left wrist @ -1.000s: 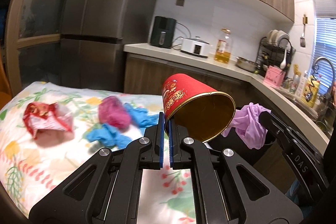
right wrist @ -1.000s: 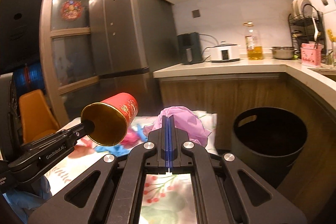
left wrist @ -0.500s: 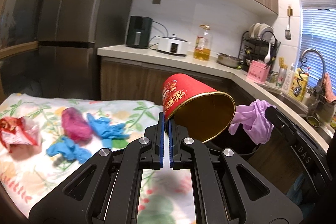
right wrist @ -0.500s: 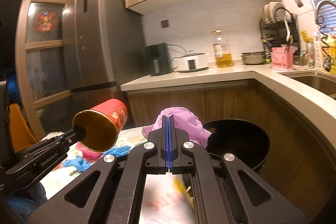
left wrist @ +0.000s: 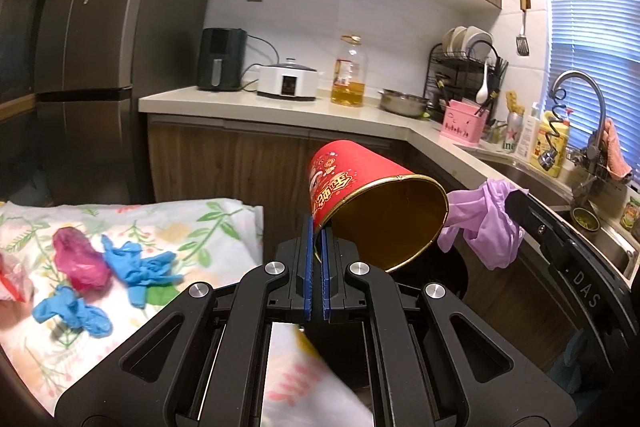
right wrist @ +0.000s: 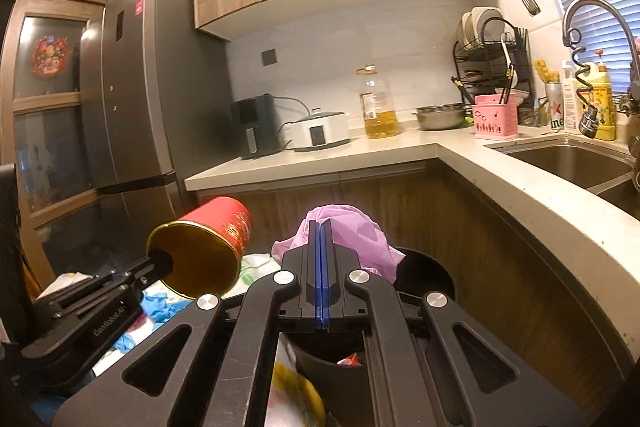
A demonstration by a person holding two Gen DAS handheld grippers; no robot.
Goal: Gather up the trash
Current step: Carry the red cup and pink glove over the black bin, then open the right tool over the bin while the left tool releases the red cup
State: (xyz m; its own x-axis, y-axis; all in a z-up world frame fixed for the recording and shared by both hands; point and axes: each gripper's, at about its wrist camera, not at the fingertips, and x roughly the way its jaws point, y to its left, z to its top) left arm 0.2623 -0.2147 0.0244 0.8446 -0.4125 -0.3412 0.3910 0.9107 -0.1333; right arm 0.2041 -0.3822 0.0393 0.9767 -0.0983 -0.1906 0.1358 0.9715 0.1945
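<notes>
The left gripper pinches the rim of a red paper cup, tipped sideways. The right gripper clamps a purple glove over the black bin. Blue gloves lie on the table at left.

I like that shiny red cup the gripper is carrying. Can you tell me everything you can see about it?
The red paper cup has gold and white festive printing outside and a shiny gold lining inside, with a rolled gold rim. It looks empty. It is held in the air, tipped on its side, mouth facing the camera. The left gripper is shut on its rim with blue pads, one inside, one outside. Nothing else visibly touches it.
</notes>
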